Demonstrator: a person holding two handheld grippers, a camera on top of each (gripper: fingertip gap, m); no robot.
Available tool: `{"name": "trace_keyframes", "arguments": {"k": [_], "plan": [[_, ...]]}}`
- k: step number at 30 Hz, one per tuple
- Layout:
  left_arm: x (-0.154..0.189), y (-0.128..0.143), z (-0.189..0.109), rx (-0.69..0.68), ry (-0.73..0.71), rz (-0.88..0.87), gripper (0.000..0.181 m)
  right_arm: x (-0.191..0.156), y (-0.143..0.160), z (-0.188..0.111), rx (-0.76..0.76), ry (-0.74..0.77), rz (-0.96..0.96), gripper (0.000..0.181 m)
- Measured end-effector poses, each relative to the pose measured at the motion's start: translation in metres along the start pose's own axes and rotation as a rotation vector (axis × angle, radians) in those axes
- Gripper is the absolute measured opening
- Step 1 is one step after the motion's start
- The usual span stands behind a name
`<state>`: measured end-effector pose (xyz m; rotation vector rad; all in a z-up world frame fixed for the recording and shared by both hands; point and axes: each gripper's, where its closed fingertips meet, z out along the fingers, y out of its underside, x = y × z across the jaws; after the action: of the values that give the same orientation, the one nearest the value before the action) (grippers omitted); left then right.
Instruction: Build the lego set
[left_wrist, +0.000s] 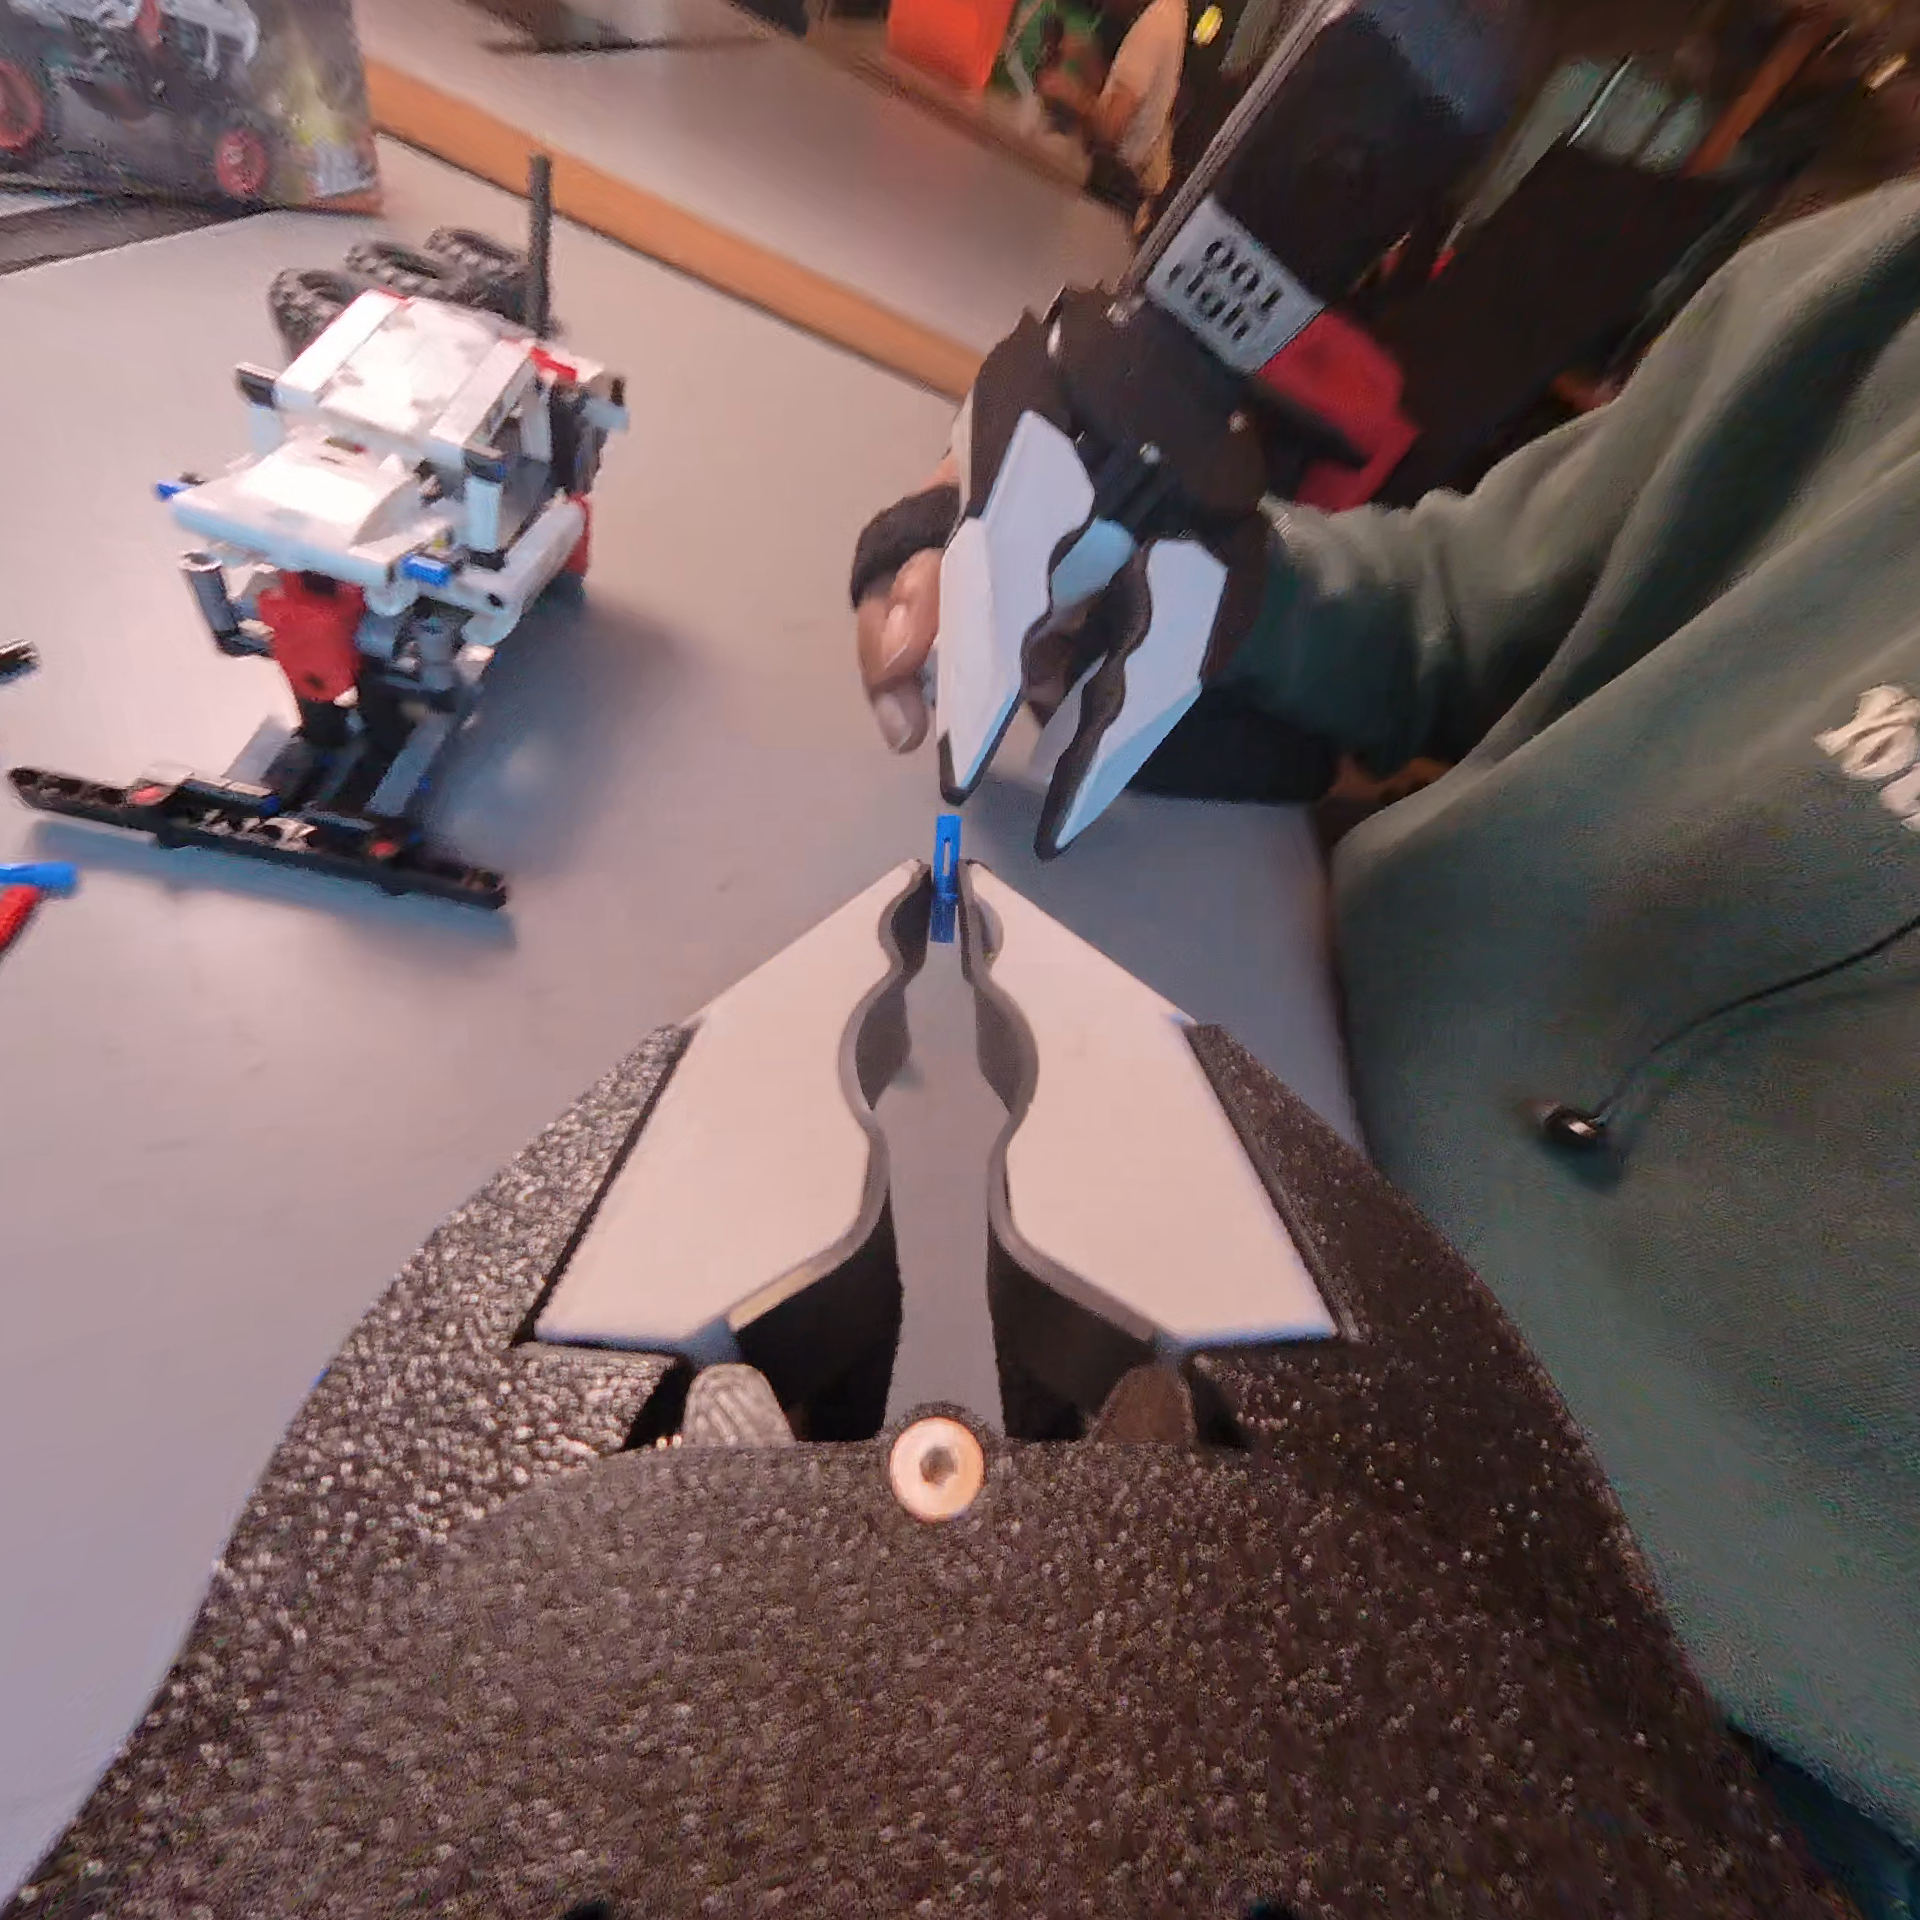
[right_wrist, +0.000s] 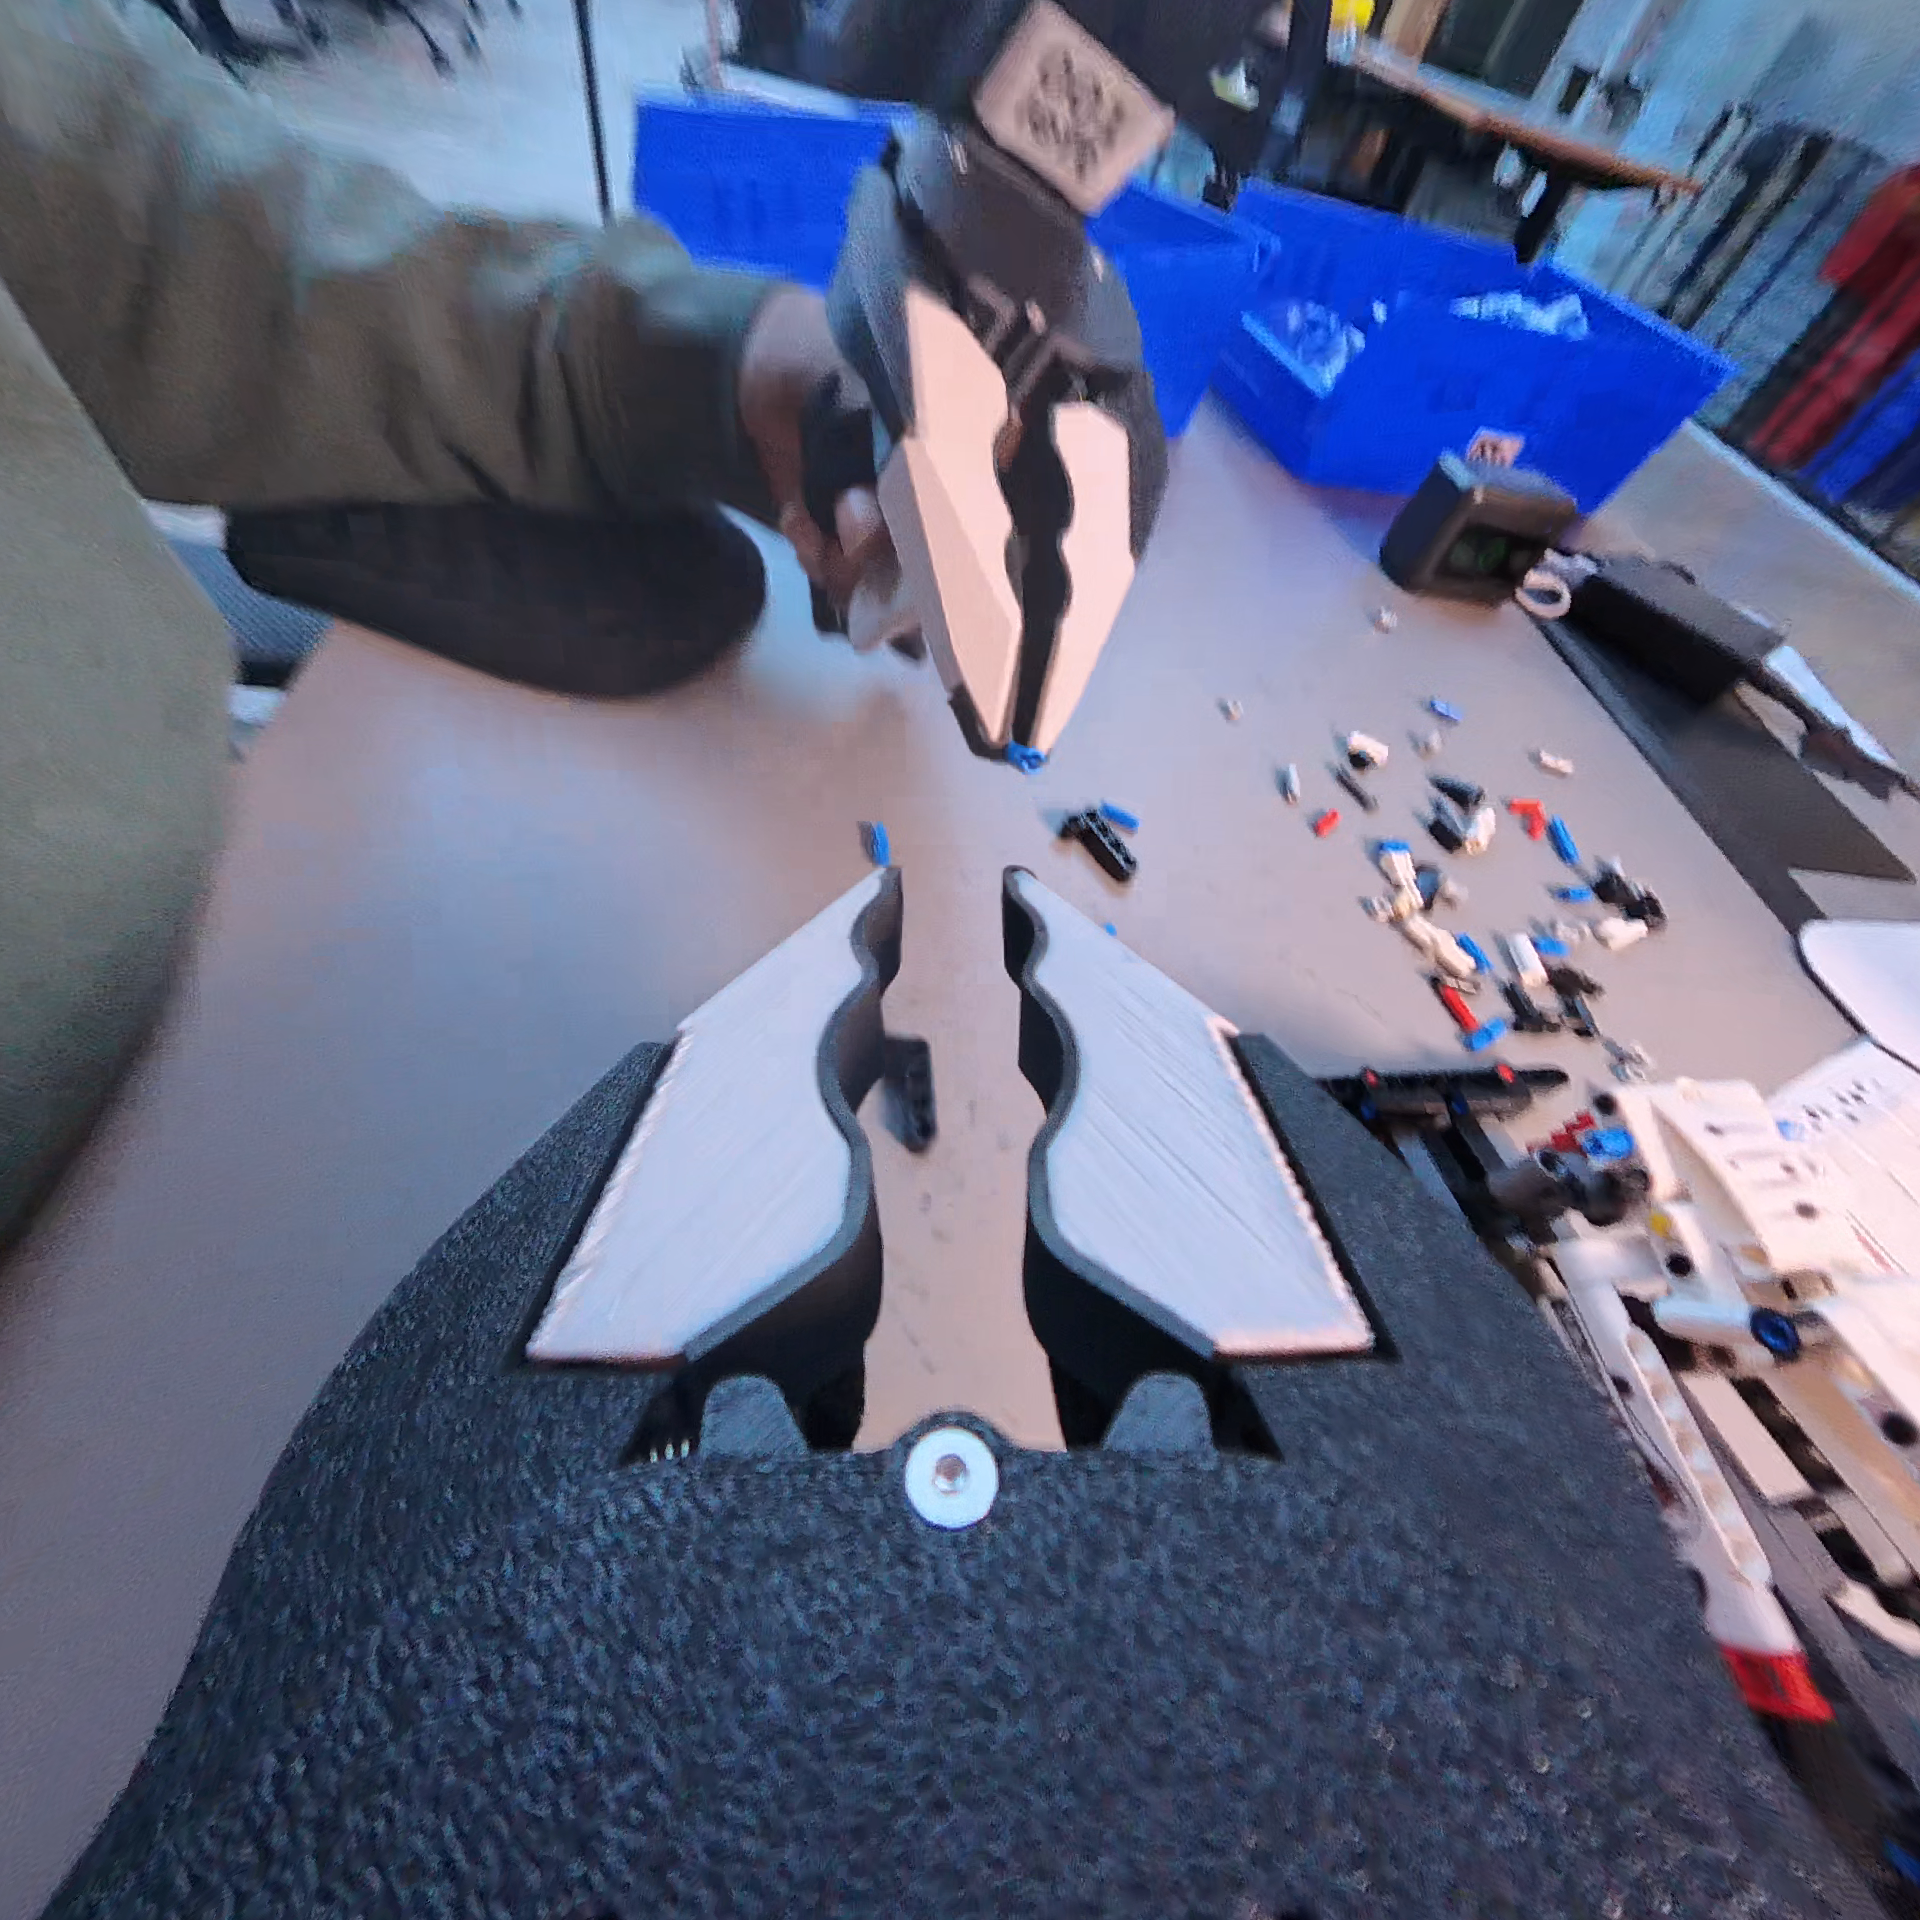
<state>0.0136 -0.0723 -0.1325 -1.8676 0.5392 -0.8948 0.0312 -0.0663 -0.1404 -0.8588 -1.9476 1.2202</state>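
My left gripper (left_wrist: 943, 883) is shut on a small blue pin (left_wrist: 943, 878) that stands upright between its tips. My right gripper (left_wrist: 1003, 828) hangs open just beyond and above the pin, its near tip almost touching the pin's top. In the right wrist view my right gripper (right_wrist: 951, 878) is open and empty, and the left gripper (right_wrist: 1016, 740) points down with the blue pin (right_wrist: 1023, 755) at its tips. The white, black and red lego truck (left_wrist: 395, 499) stands to the left on the grey table (left_wrist: 675, 727); it also shows in the right wrist view (right_wrist: 1714, 1247).
A long black beam (left_wrist: 260, 821) lies in front of the truck. Loose small pieces (right_wrist: 1455, 883) are scattered at the right, with a short black beam (right_wrist: 1101, 836), another black piece (right_wrist: 912, 1091) and a blue pin (right_wrist: 876, 840) nearer. Blue bins (right_wrist: 1455, 343) stand behind. The person's green sleeve (left_wrist: 1507, 582) is close. The tips of both grippers are at nearly the same place. The black piece (right_wrist: 912, 1091) lies around 7 centimeters away from my right fingertips.
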Motion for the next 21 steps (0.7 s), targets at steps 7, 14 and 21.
{"name": "trace_keyframes", "arguments": {"k": [7, 14, 21], "plan": [[0.025, -0.013, 0.015, 0.117, 0.217, -0.151, 0.004, -0.007, -0.023, -0.003, 0.13, -0.047, 0.068, 0.015], [0.028, -0.013, 0.015, 0.116, 0.235, -0.146, 0.004, -0.007, -0.026, -0.004, 0.148, -0.052, 0.078, 0.012], [0.034, -0.01, 0.016, 0.102, 0.262, -0.127, 0.004, -0.011, -0.029, -0.006, 0.172, -0.085, 0.104, 0.009]]}}
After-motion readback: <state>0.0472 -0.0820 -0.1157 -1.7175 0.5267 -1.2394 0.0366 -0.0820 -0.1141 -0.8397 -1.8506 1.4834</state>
